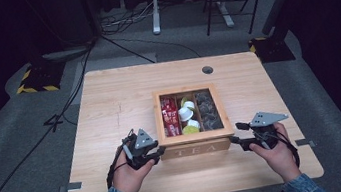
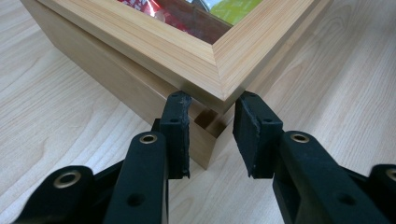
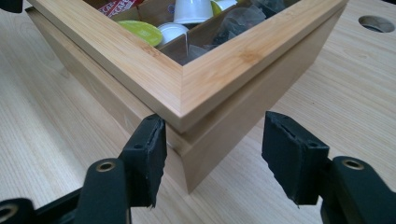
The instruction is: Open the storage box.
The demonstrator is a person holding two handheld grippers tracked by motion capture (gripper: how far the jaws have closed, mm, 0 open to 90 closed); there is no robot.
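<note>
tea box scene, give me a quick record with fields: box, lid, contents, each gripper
box: wooden tea box on the table, TEA on its front
lid: glass-paned frame, closed or nearly so
contents: red sachets, white and green capsules, dark bags
left gripper: shut on the box's near left corner
right gripper: open, jaws either side of the near right corner, pads off the wood

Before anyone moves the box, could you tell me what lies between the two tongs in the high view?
In the high view, the wooden tea box lies between the left tongs and the right tongs, each at a front corner.
</note>
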